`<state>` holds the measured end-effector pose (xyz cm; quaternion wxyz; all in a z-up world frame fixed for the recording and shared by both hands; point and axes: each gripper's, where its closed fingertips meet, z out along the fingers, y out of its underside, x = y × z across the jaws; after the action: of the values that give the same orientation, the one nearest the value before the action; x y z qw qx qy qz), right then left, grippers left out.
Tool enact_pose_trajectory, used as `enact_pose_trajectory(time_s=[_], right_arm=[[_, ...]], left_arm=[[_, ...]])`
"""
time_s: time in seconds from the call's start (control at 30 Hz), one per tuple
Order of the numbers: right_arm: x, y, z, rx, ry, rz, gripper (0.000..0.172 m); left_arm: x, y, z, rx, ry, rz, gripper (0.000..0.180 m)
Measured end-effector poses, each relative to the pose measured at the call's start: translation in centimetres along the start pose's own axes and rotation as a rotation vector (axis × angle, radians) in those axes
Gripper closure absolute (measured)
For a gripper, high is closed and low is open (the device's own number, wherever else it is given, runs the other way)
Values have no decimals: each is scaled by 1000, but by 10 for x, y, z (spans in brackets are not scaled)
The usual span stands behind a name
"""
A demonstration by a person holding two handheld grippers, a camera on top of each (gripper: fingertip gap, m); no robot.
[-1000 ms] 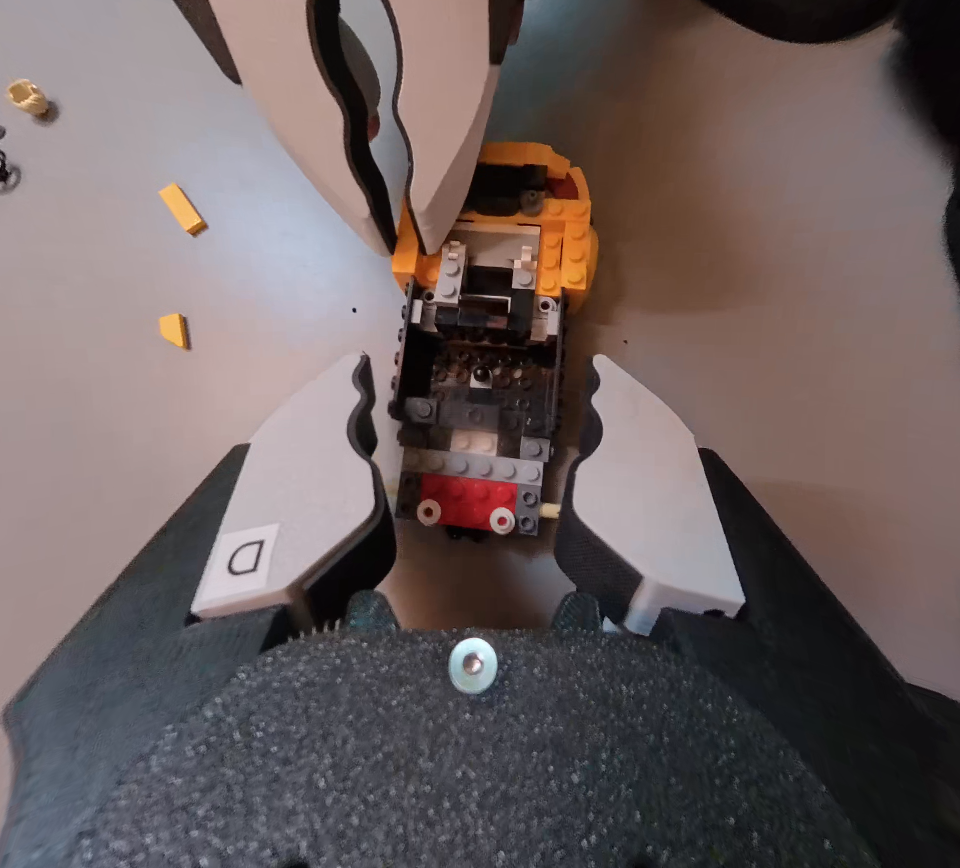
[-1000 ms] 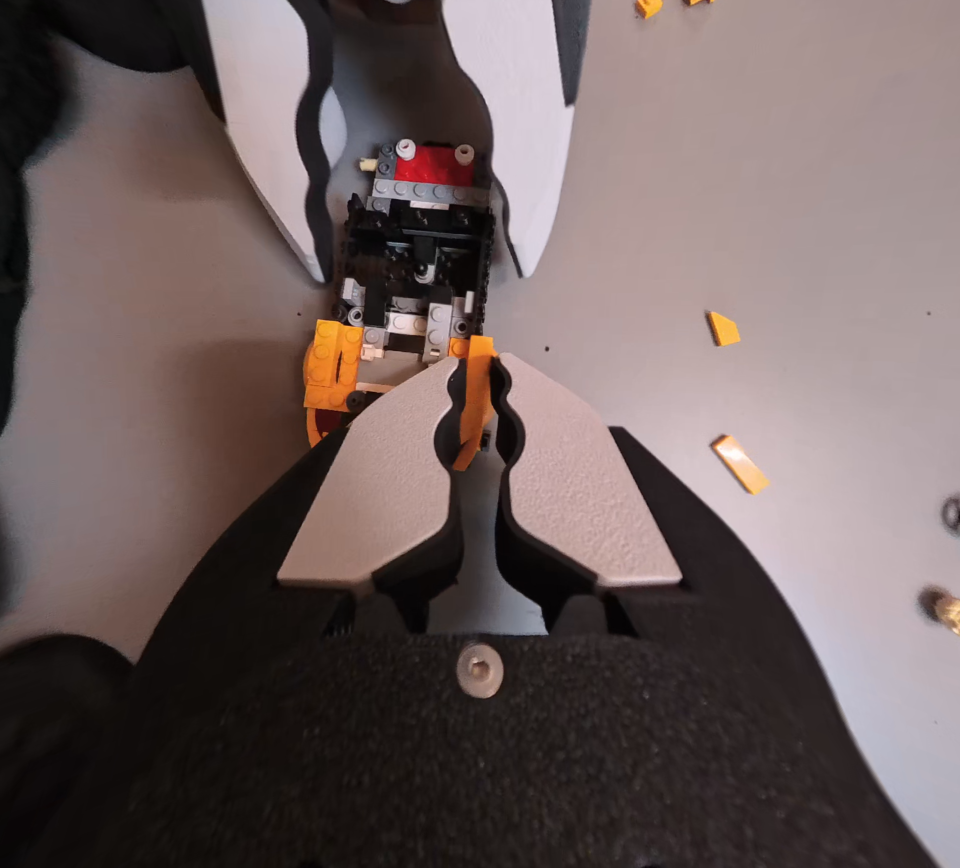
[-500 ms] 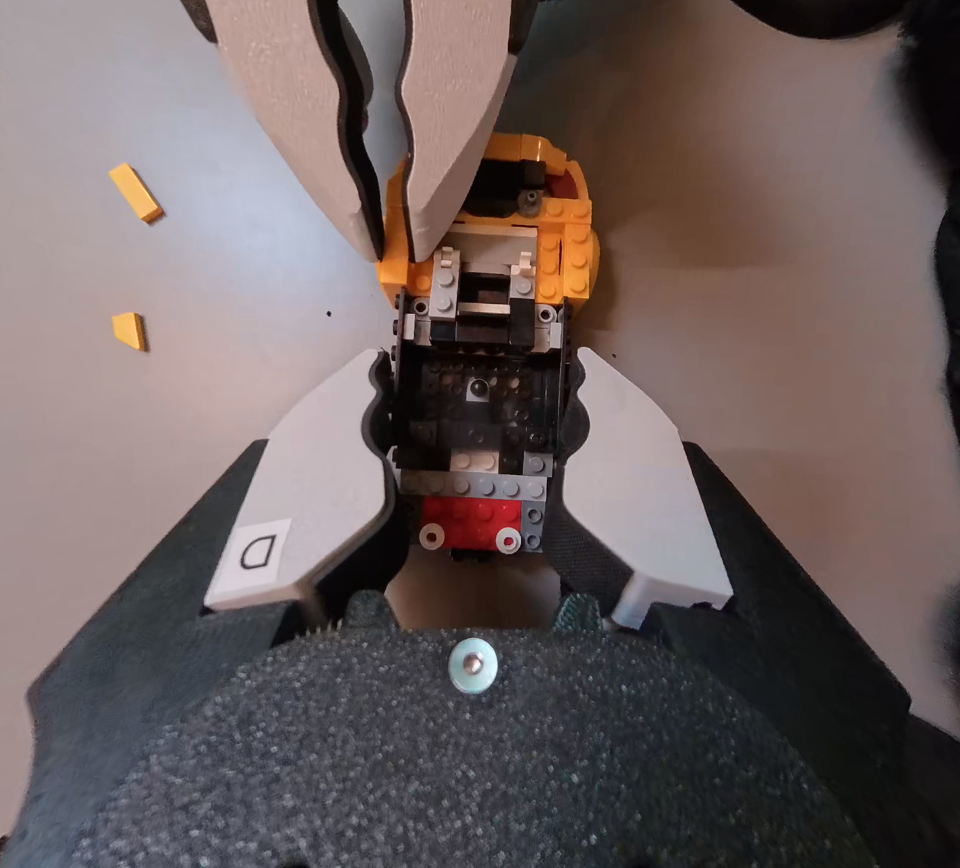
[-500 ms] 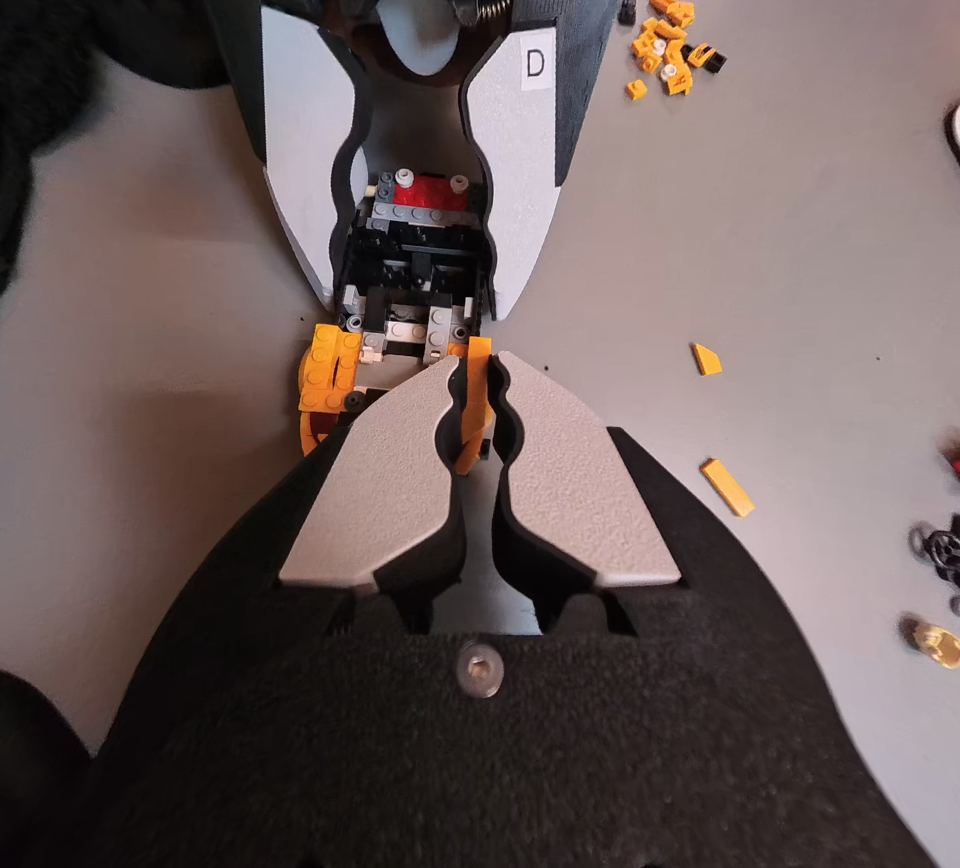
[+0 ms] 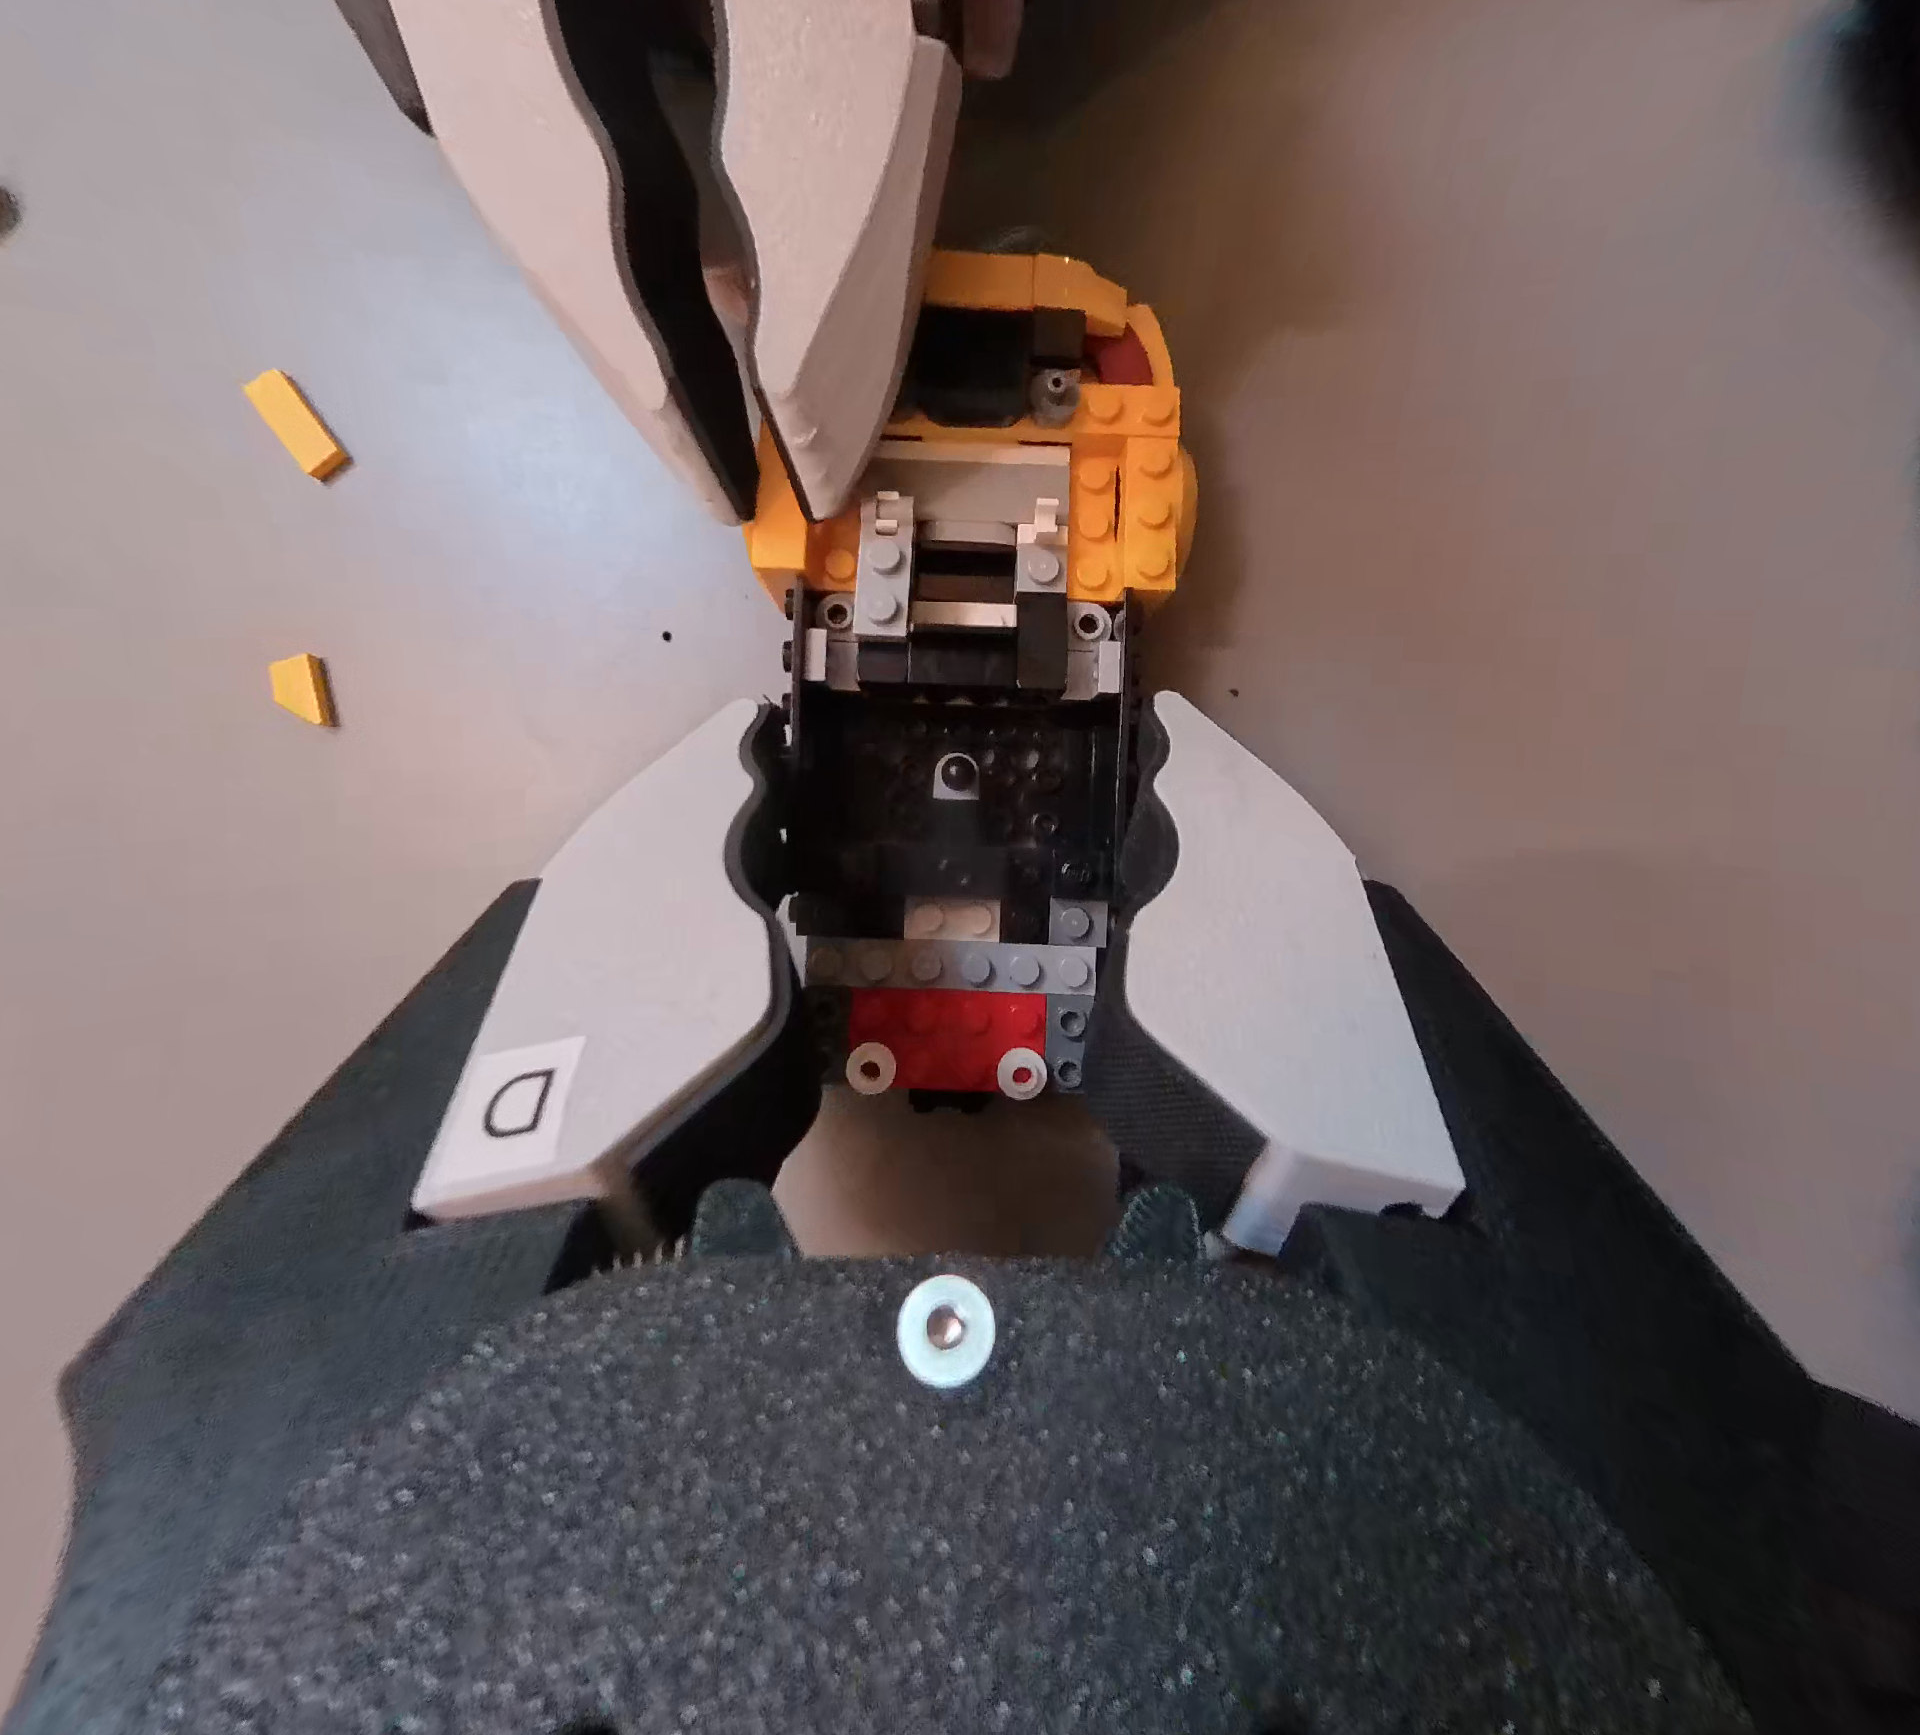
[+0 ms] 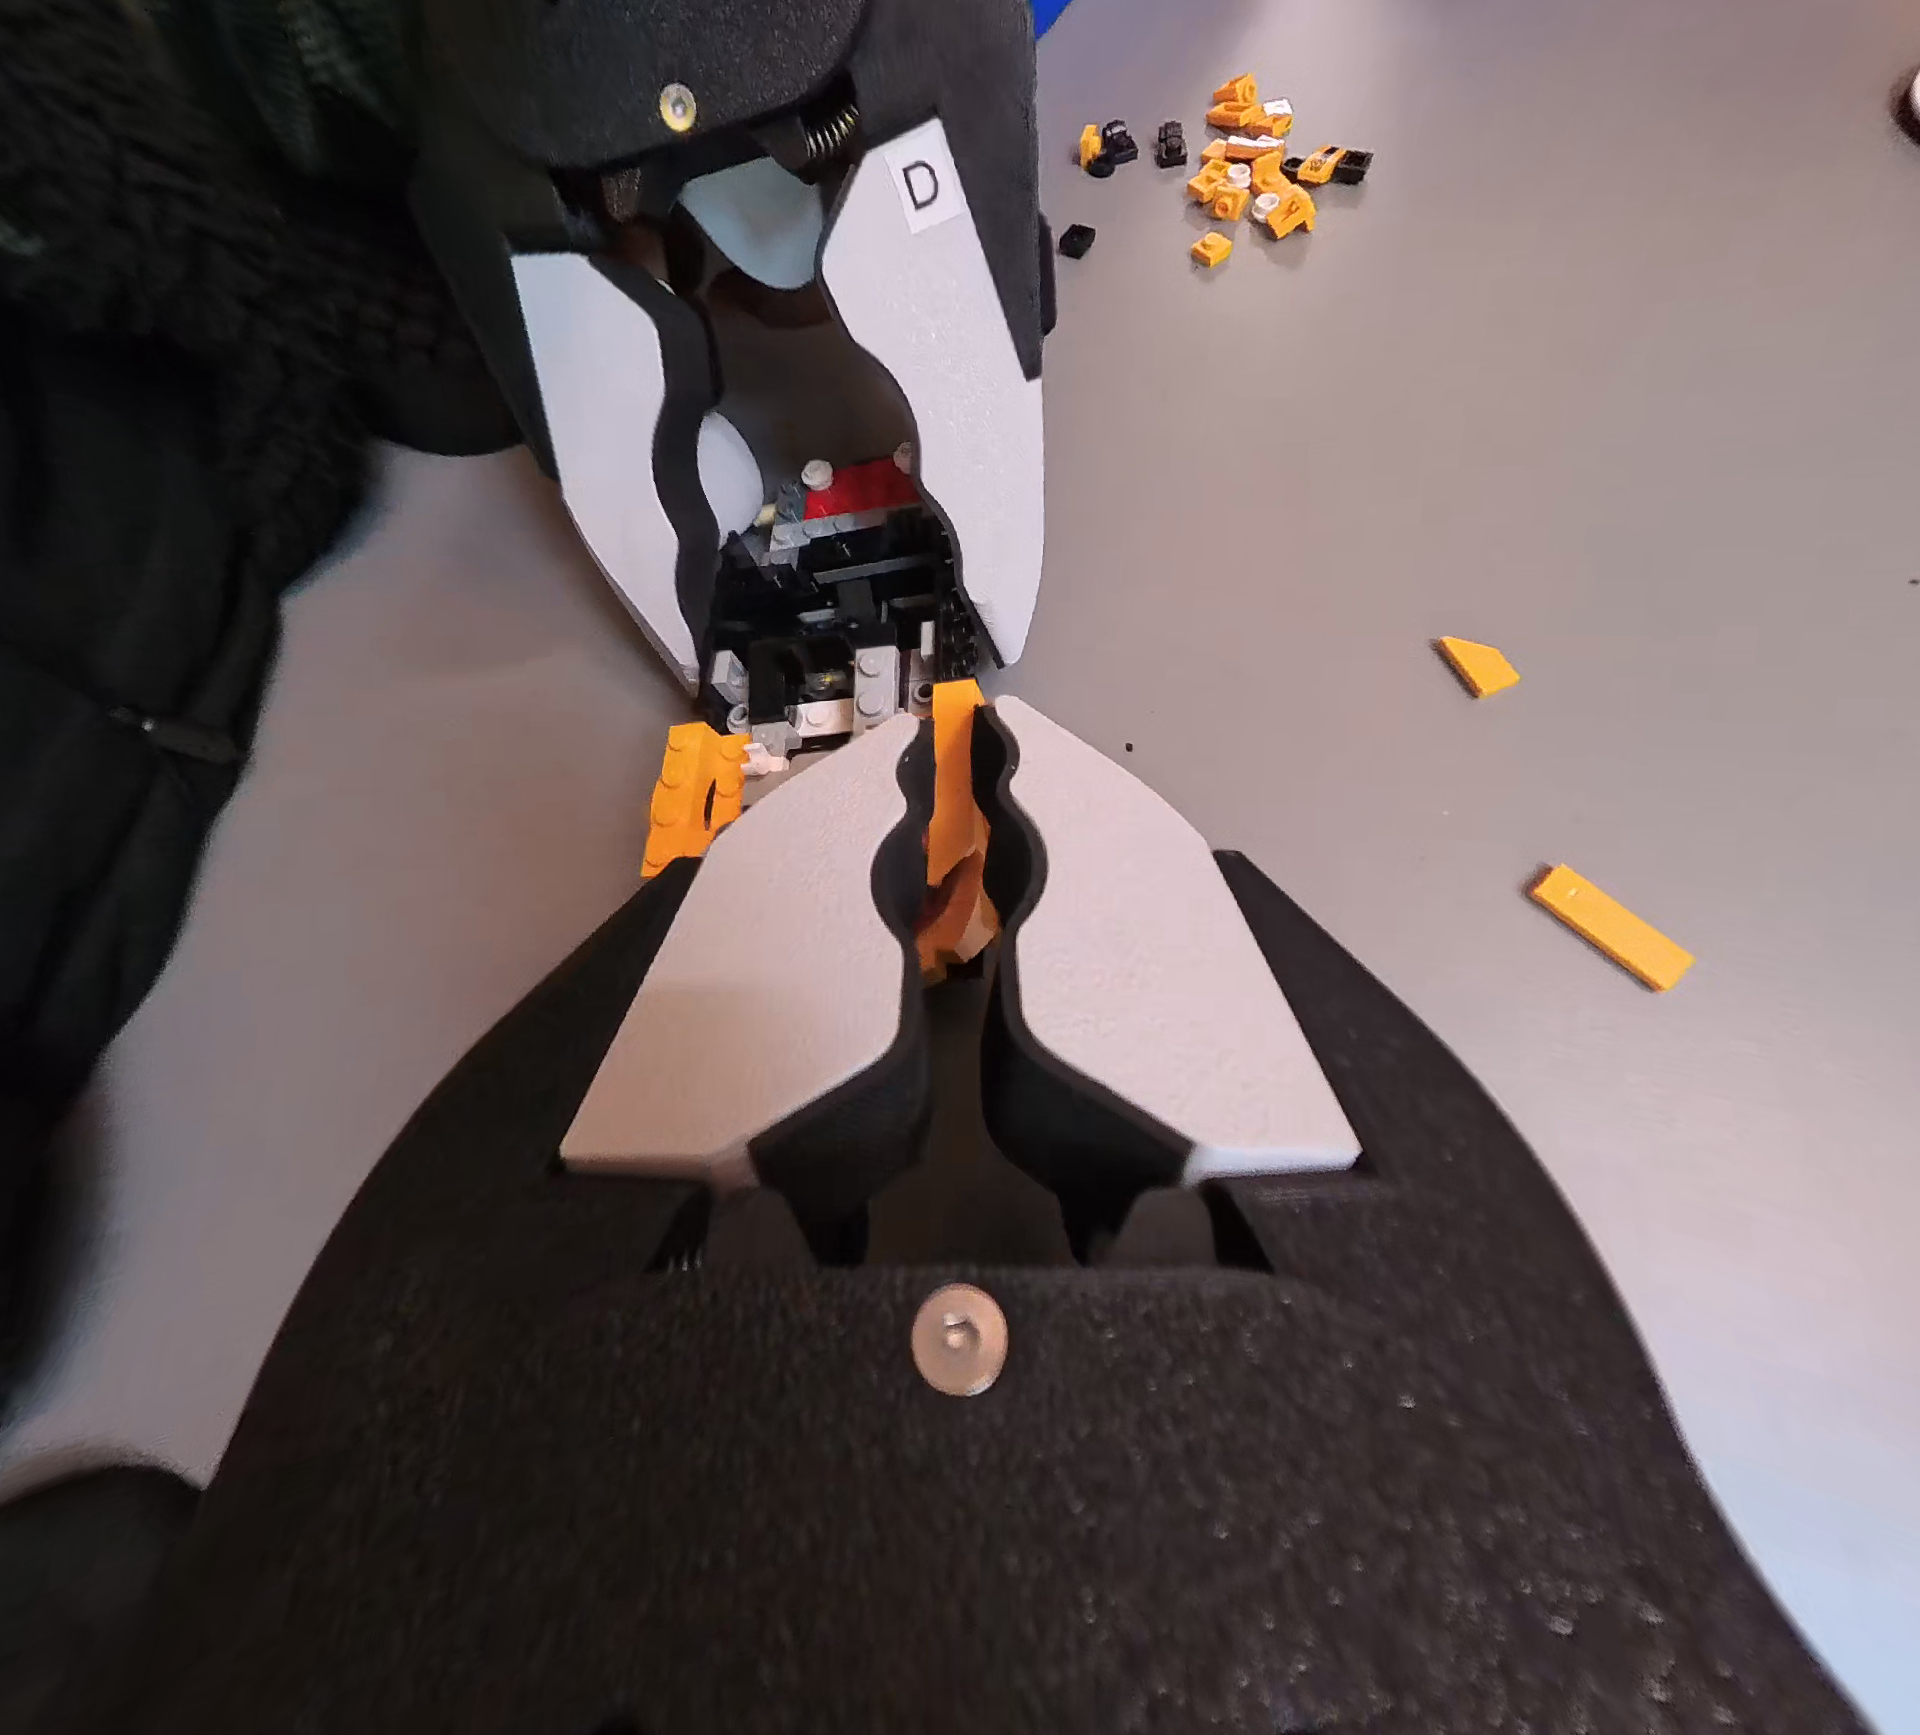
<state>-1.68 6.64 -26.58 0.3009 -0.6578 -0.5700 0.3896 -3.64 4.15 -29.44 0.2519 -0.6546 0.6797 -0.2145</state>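
The black, grey and red brick-built model [image 5: 951,812] is clamped at its sides by the left tongs [image 5: 951,802]. An orange plastic panel [image 6: 951,792] at the model's orange end is pinched by the right tongs [image 6: 961,750]. Loose orange flat tiles [image 6: 1608,925] and a heap of small orange and black bricks [image 6: 1252,168] are scattered over the grey worktop [image 6: 1455,438].

The left wrist view looks steeply down along its own fingers, very close over the brick model [image 5: 951,812] on the grey table [image 5: 1455,542]. The right wrist view faces the model [image 6: 831,615] from its opposite, orange end, at a lower slant and just as near. Both share the model, each other's gripper beyond it, and two loose orange pieces [image 5: 296,423] beside it.
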Motion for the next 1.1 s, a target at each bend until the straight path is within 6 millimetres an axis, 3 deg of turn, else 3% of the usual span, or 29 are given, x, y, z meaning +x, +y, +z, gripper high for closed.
enact_pose_trajectory(time_s=[0.37, 0.43, 0.47, 0.57, 0.63, 0.73, 0.93, 1.1], right_arm=[[-2, -4, -3, 14, 29, -72, 165], [-11, -30, -12, 160, -14, -59, 165], [-8, -33, -15, 148, 20, -104, 165], [-2, -25, -13, 107, 71, -96, 165], [6, -32, -21, 157, 69, -31, 165], [31, -29, -25, 97, 148, 1, 164], [74, -3, -3, -97, 205, -41, 162], [89, 8, 10, -208, 251, -118, 141]], left_arm=[[0, 0, -1, -26, 4, -2, 118], [1, 2, 2, -24, 48, -69, 118], [1, 2, 2, -24, 38, -52, 118], [4, -2, 2, -29, 16, -9, 117], [3, -2, 3, -10, 30, -45, 117], [1, -2, -2, 23, 41, -69, 114], [-9, -16, -27, 197, 61, -198, 110], [-18, -9, -30, 228, 20, -254, 112]])
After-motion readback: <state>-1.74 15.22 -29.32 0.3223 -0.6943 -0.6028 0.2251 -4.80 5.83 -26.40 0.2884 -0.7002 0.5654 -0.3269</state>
